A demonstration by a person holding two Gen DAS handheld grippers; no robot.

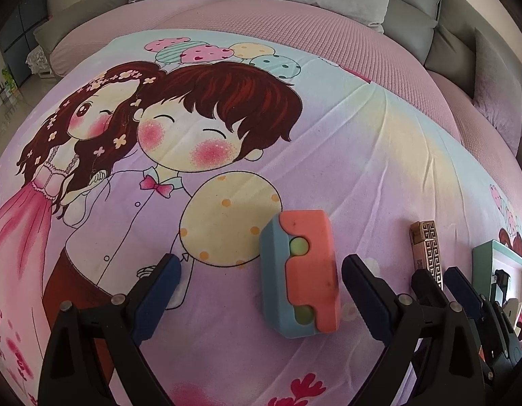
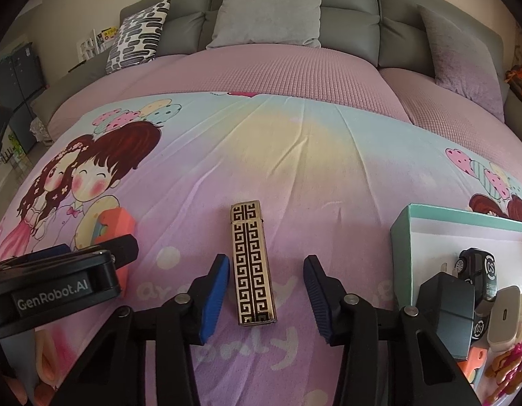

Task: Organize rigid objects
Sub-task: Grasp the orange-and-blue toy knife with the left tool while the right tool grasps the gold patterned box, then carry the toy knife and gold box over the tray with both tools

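An orange and blue block toy point(image 1: 303, 274) with green balls lies on the cartoon-print bedsheet point(image 1: 379, 176). My left gripper point(image 1: 261, 267) is open, its fingers either side of the block, which lies nearer the right finger, not touching. A gold lighter point(image 2: 252, 264) with a black key pattern lies lengthwise on the sheet. My right gripper point(image 2: 266, 265) is open around the lighter, apart from it. The lighter also shows in the left wrist view point(image 1: 427, 252), with the right gripper point(image 1: 440, 279) around it. The block shows in the right wrist view point(image 2: 117, 225) behind the left gripper point(image 2: 88, 248).
A teal-rimmed white box point(image 2: 401, 237) stands at the right and holds a black toy car point(image 2: 477, 264), a white charger point(image 2: 504, 321) and other small items. The box edge shows in the left wrist view point(image 1: 497, 253). Grey pillows point(image 2: 271, 13) and a padded headboard lie at the far end.
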